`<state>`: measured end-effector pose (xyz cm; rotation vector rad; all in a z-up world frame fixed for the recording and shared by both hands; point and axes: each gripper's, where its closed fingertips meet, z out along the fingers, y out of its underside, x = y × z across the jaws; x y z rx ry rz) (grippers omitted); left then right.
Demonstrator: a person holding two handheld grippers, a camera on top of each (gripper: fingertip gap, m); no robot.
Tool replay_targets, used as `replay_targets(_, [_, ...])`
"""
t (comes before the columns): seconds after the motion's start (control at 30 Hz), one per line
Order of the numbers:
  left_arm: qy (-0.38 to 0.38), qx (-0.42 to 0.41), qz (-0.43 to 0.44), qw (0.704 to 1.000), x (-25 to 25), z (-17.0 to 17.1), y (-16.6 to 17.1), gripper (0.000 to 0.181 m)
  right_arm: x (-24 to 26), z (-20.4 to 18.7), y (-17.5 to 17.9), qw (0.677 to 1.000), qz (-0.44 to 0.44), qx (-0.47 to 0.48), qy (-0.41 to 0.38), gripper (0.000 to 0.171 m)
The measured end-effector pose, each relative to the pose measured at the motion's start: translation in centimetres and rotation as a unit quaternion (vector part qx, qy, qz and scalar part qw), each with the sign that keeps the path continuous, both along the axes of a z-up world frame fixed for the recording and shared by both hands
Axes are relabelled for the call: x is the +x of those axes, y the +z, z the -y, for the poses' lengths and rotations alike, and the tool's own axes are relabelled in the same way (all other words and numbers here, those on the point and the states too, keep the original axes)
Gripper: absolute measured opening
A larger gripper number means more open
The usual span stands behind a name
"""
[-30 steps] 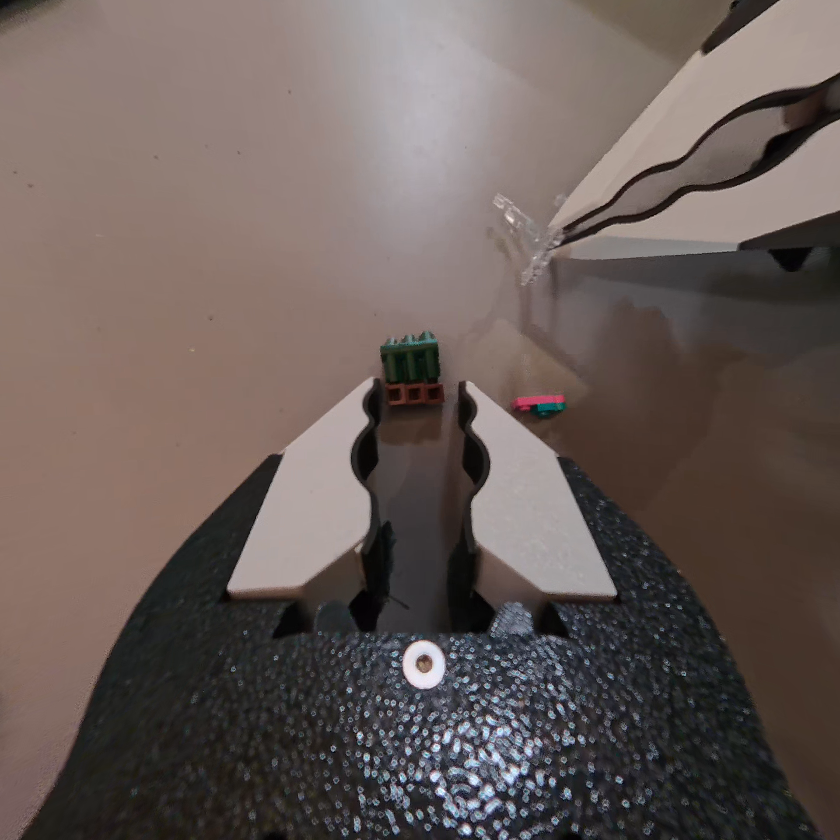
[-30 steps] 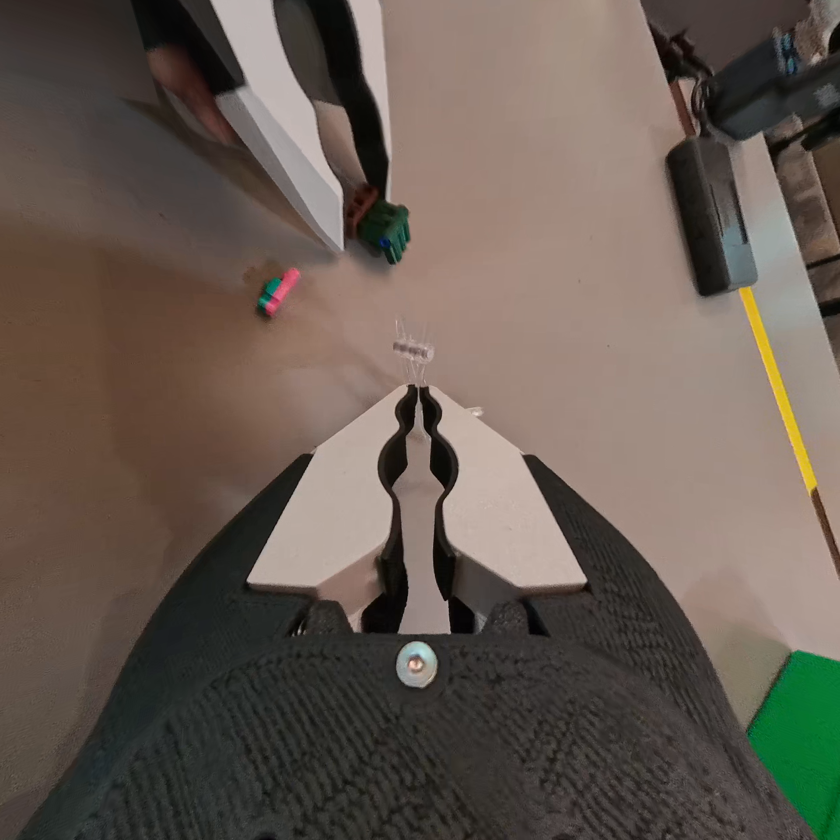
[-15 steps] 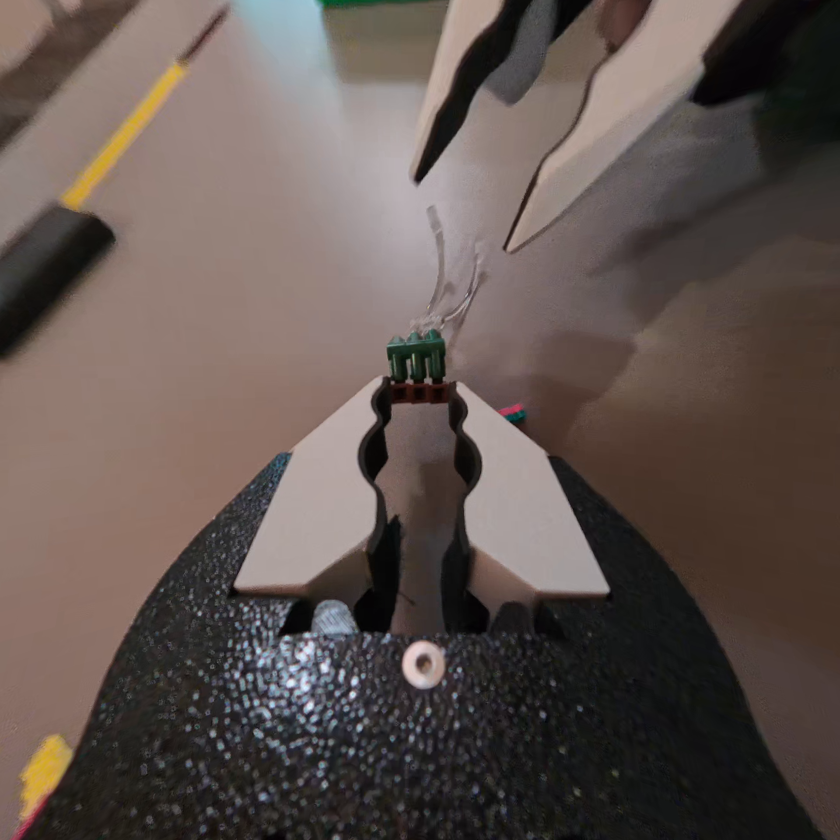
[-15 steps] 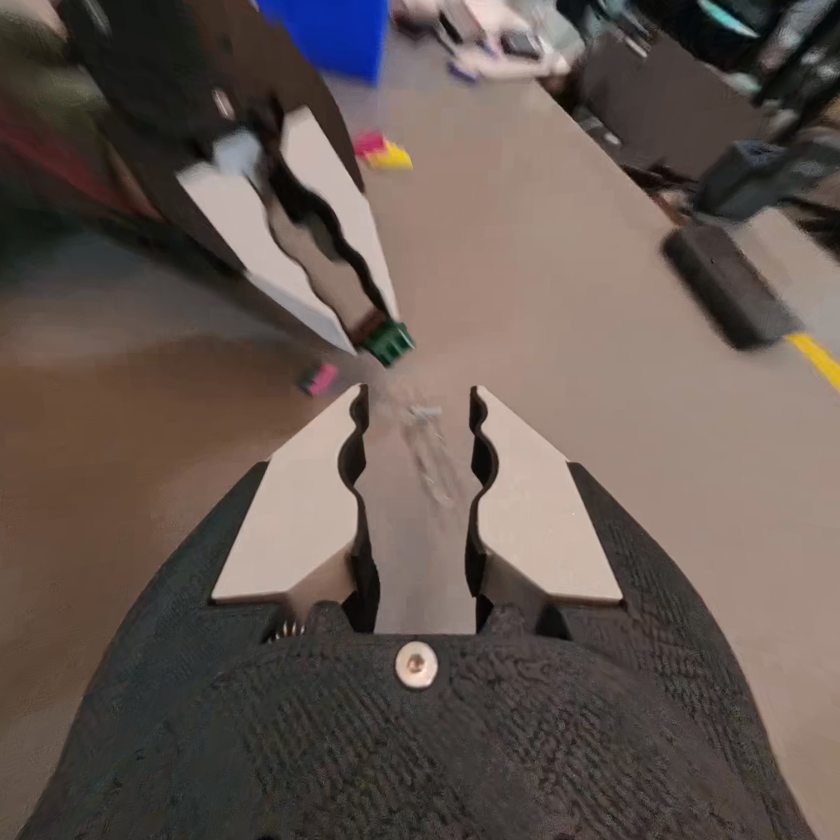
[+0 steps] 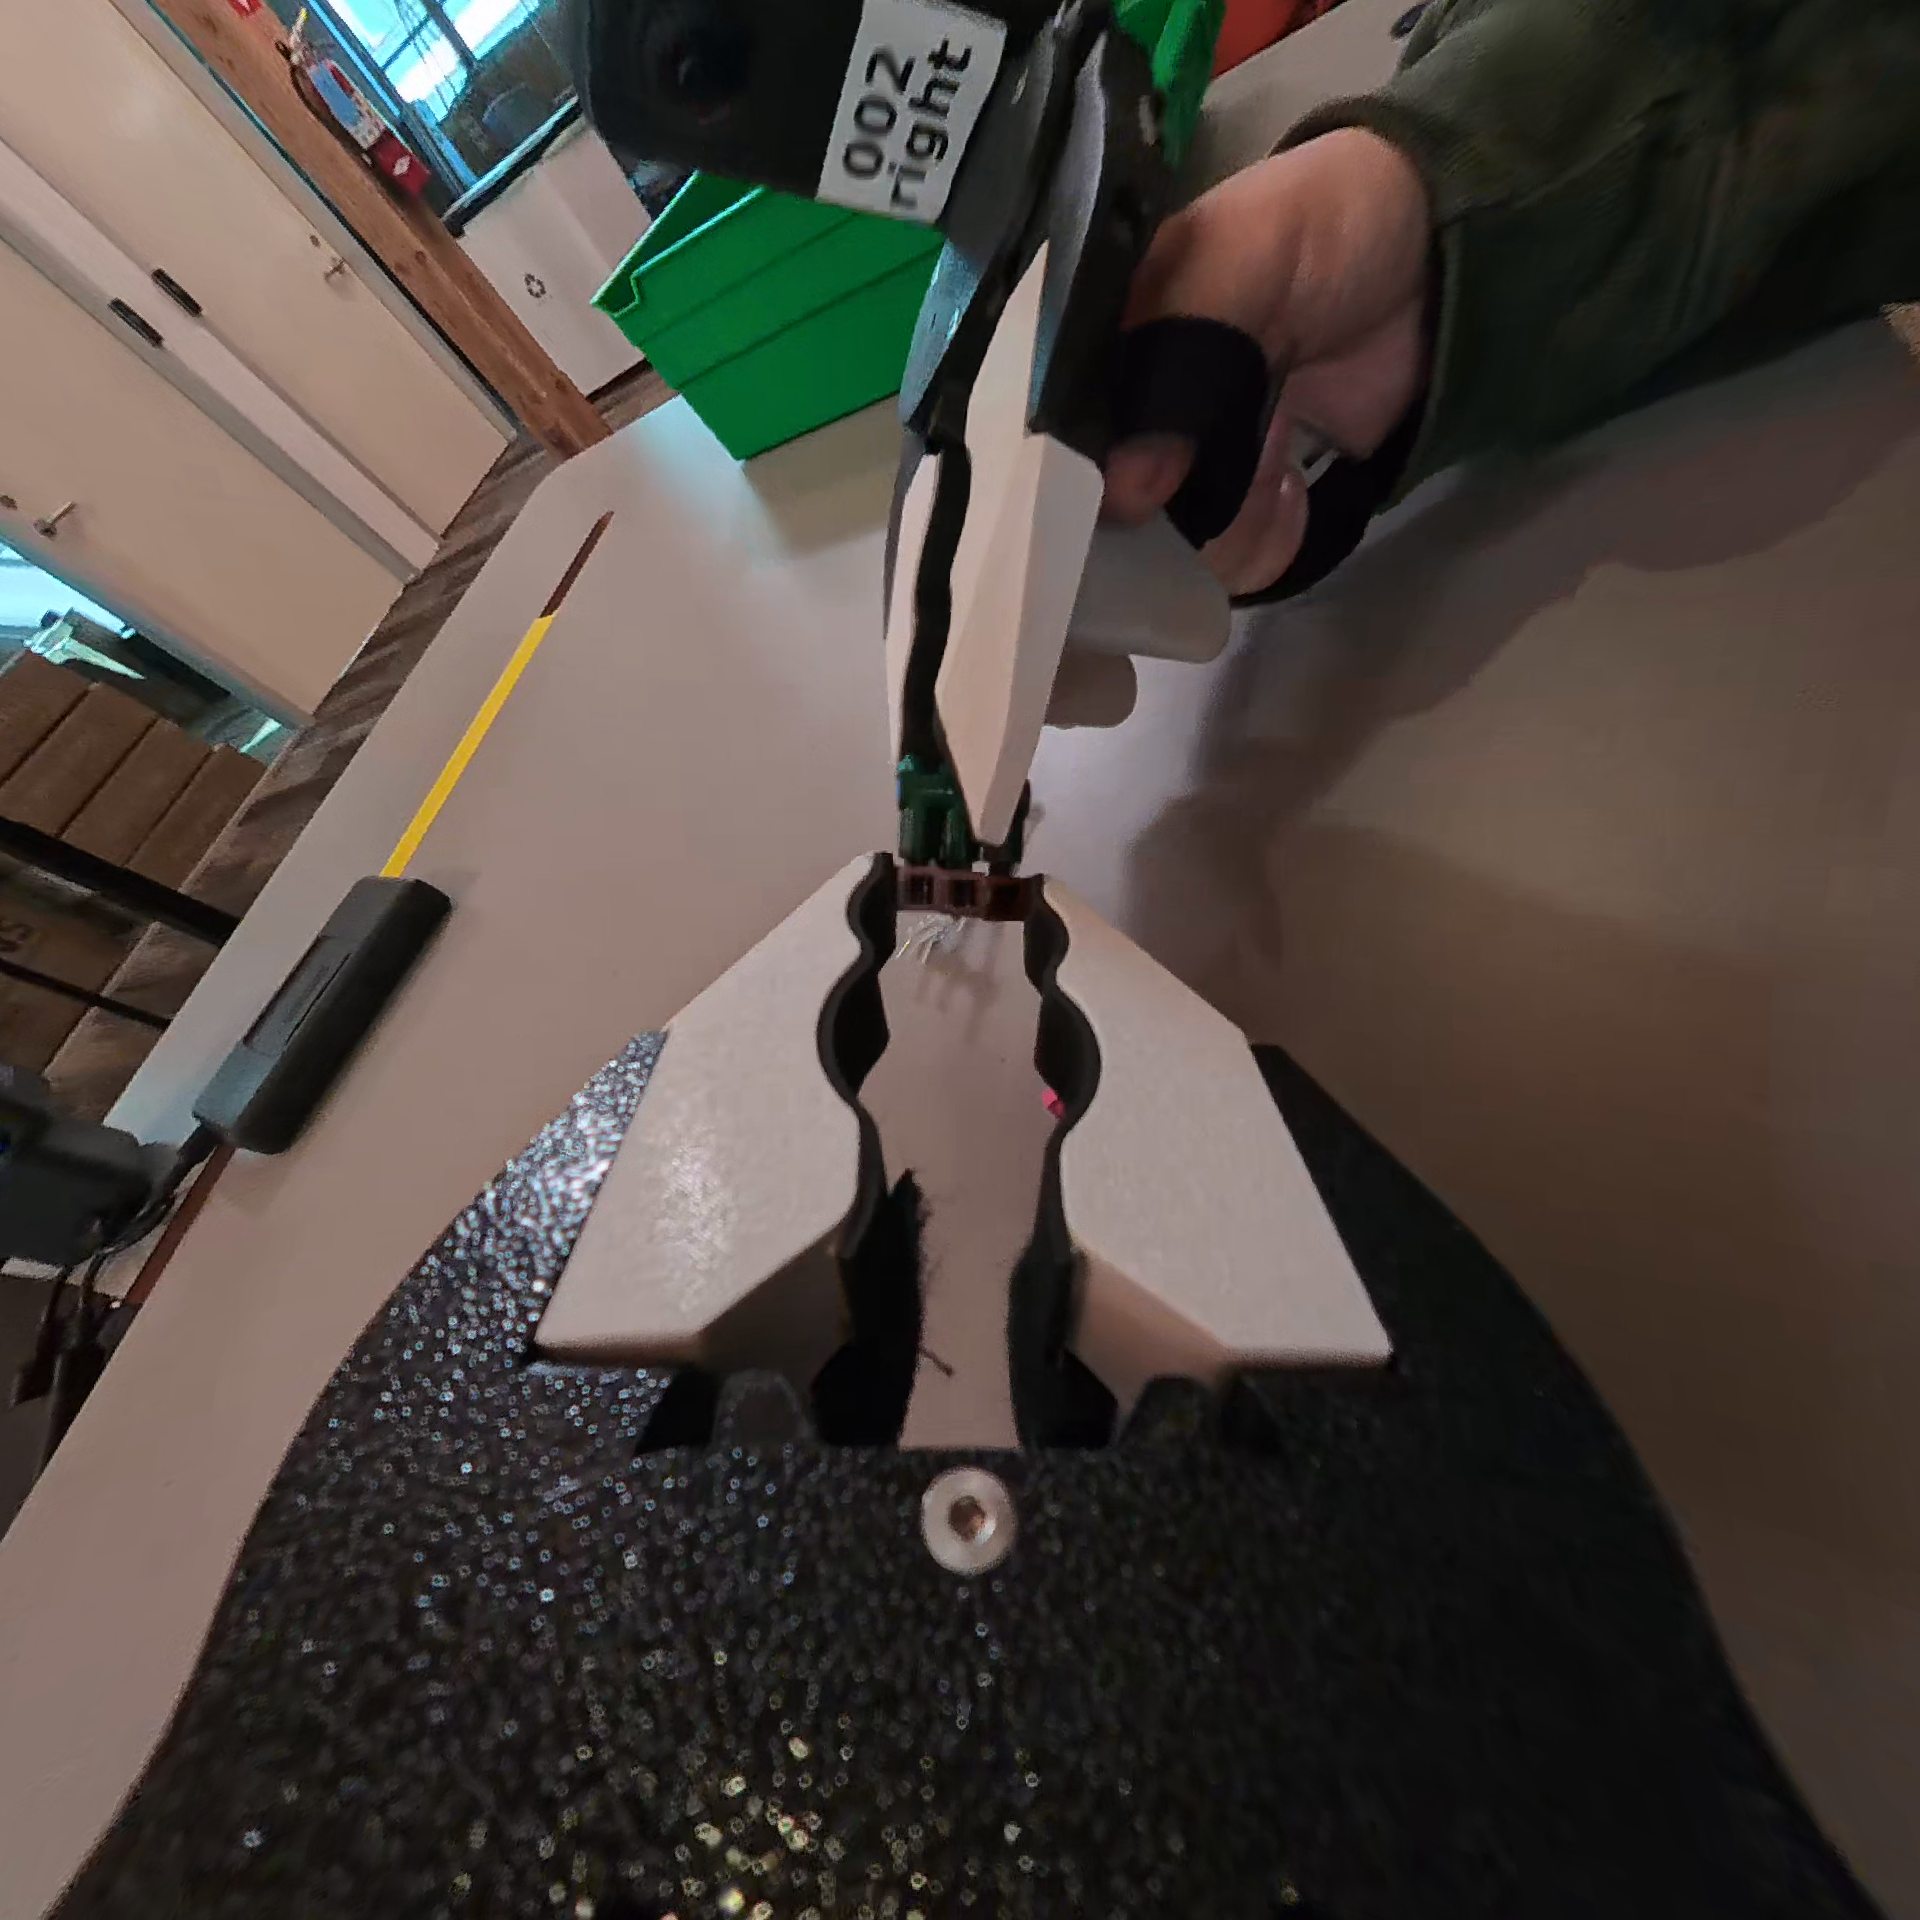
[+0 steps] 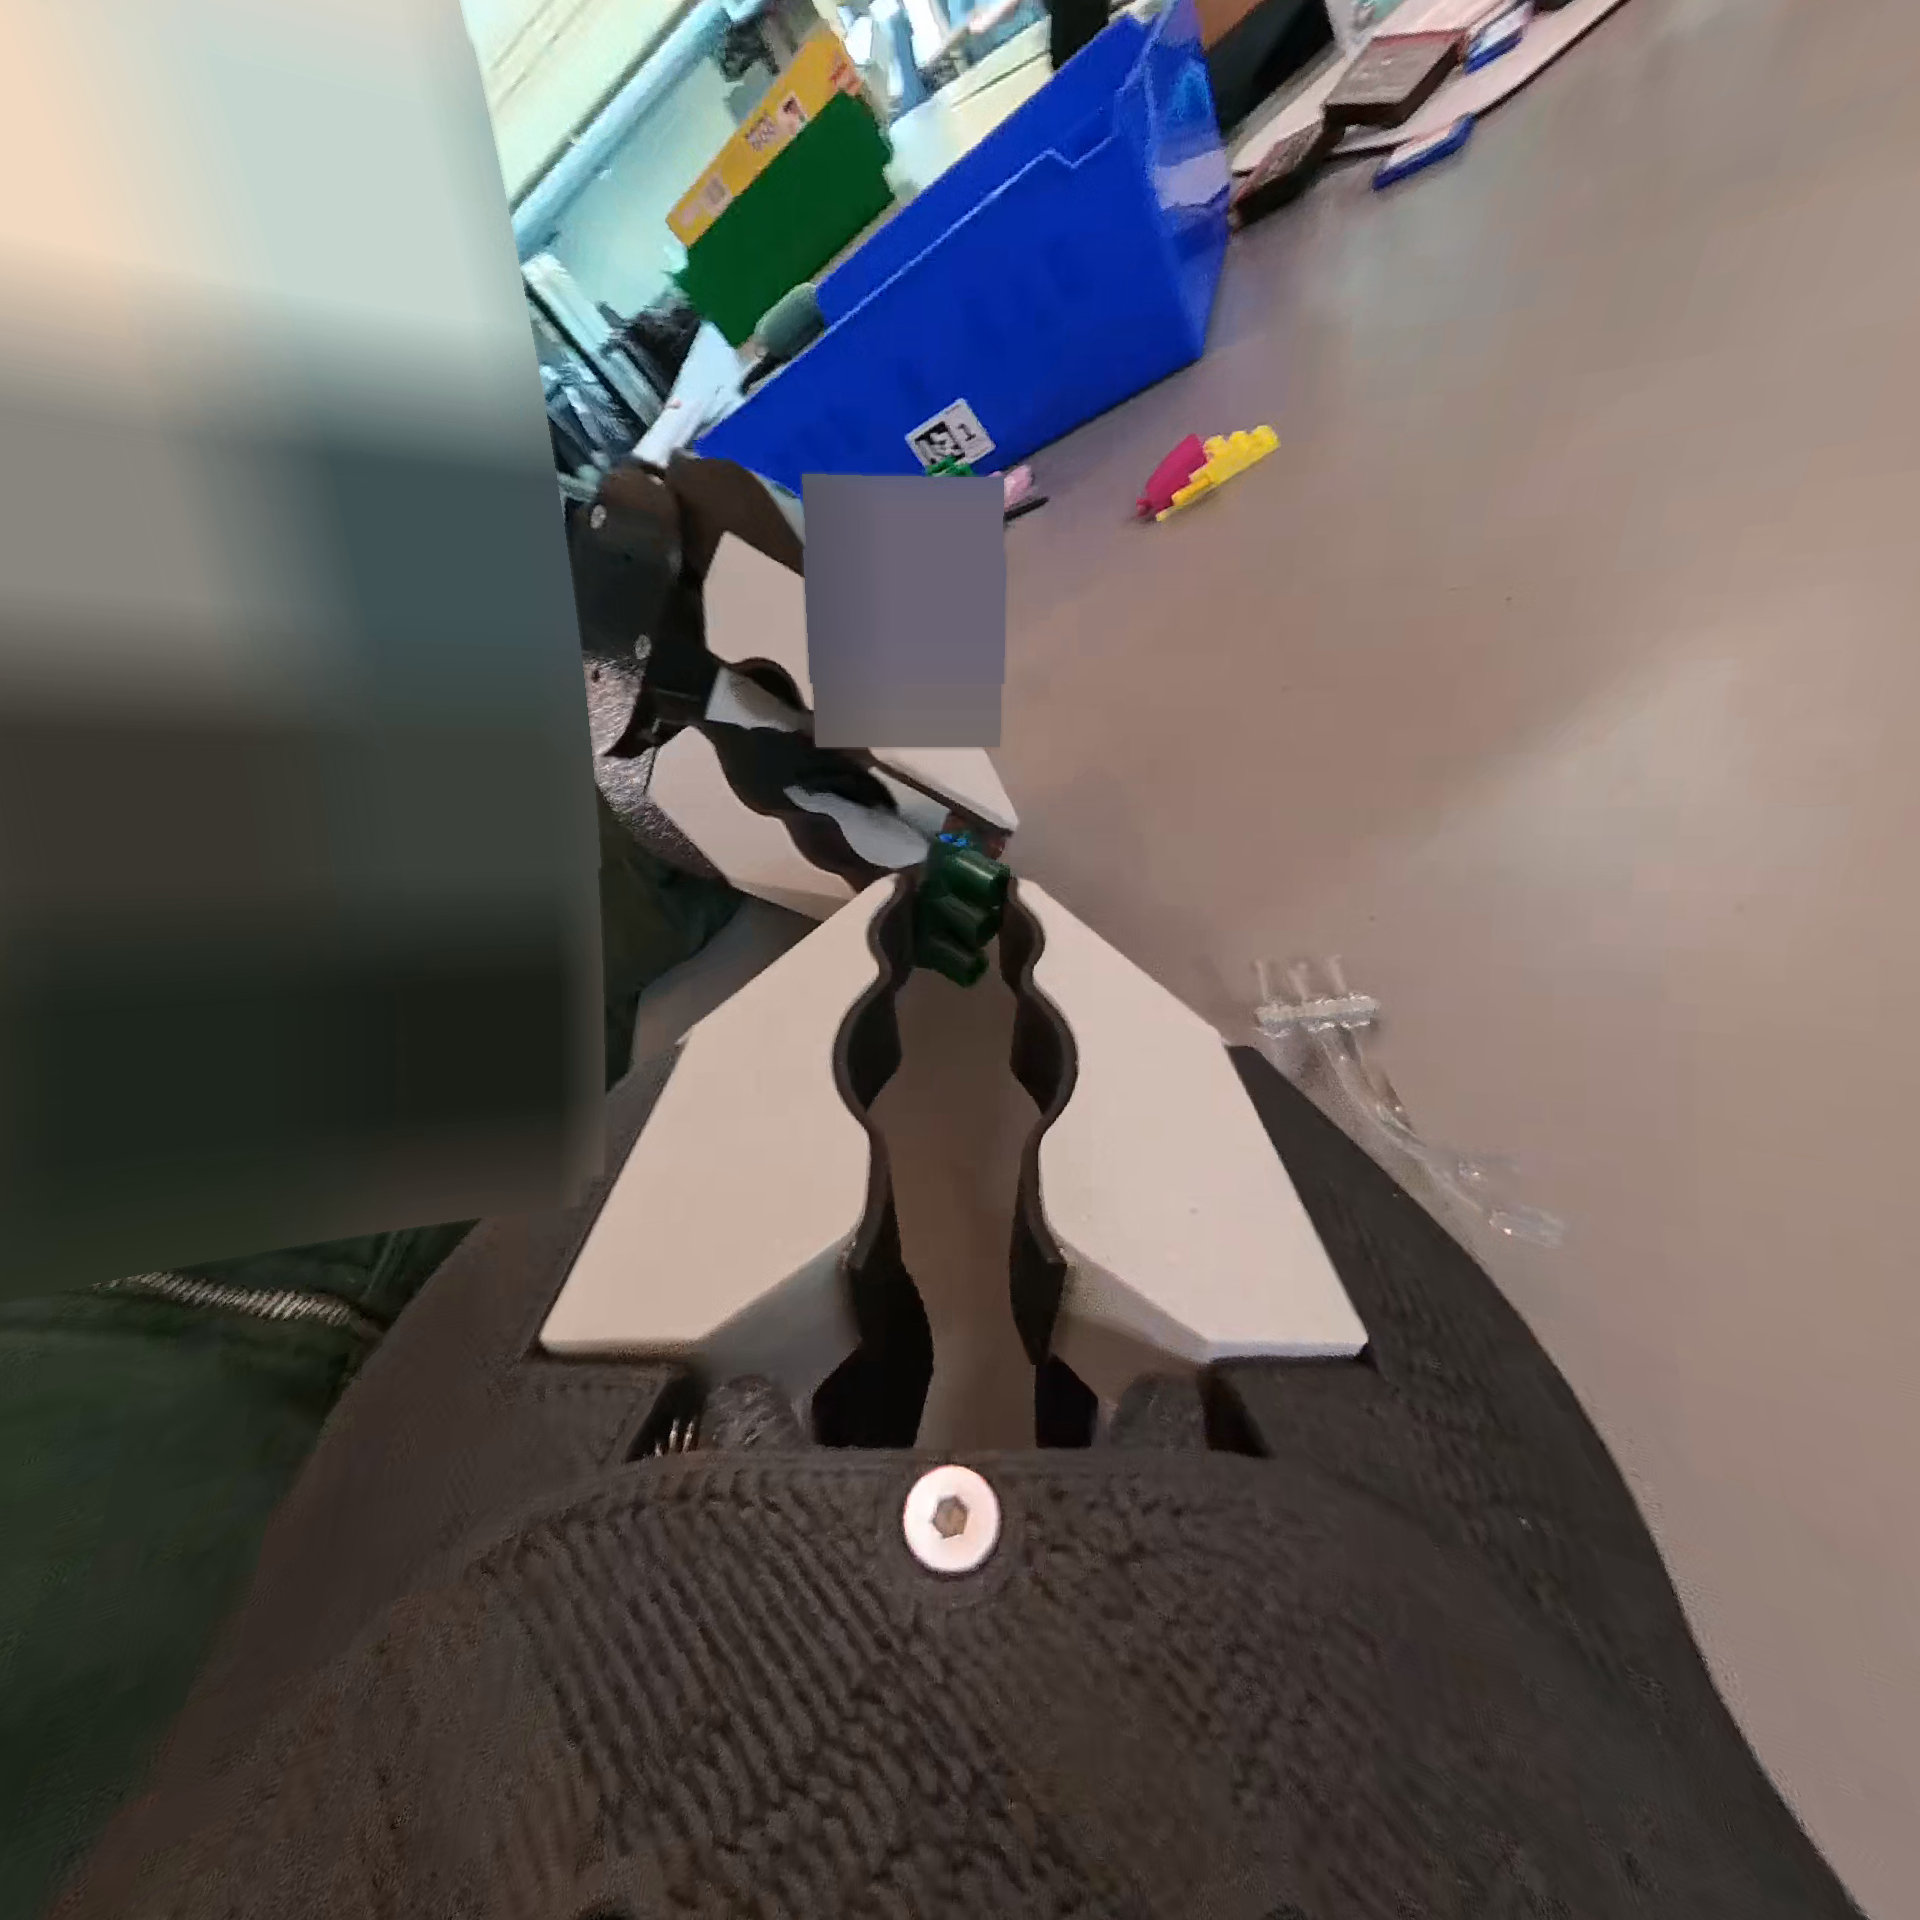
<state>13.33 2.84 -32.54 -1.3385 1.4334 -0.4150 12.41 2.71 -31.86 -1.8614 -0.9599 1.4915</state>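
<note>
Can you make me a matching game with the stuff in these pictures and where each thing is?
Things:
1. green block
2. brown block
3. clear piece
4. blue bin

Places:
A. lying on the table, right of the right tool
B. far back on the table
C. between the right tool's tips
D. between the left tool's tips

Pairs: 1-C, 2-D, 3-A, 4-B

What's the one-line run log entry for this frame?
left gripper: shut on brown brick | right gripper: shut on green brick | bricks joined, lifted | clear plastic part: on table
</note>
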Motion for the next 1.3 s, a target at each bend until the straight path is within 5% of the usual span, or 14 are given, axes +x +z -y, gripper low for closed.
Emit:
replay_targets(0.03, [-0.008, -0.008, 0.003, 1.0, 0.1, 0.3, 0.0, 0.023, 0.2, 0.3, 0.0, 1.0, -0.011, -0.022, 0.018, 0.014])
replay_targets(0.4, [-0.074, -0.034, 0.027, 0.996, 0.4, 3.3, 1.2, 0.022, 1.0, 3.8, 1.4, 0.989, -0.055, -0.045, 0.132, 0.01])
replay_targets(0.67, [-0.186, -0.139, 0.079, 0.969, 0.5, 6.4, 1.9, 0.022, 1.2, 6.9, 2.2, 0.969, -0.084, -0.046, 0.229, 0.005])
replay_targets(1.1, [-0.179, 0.012, 0.051, 0.982, 0.4, 6.1, 1.7, 0.022, 1.1, 6.1, 2.0, 0.963, -0.107, -0.108, 0.221, 0.022])
replay_targets(1.3, [-0.163, 0.05, 0.035, 0.985, 0.3, 5.7, 1.6, 0.023, 0.9, 6.2, 1.7, 0.974, -0.083, -0.019, 0.21, 0.007])
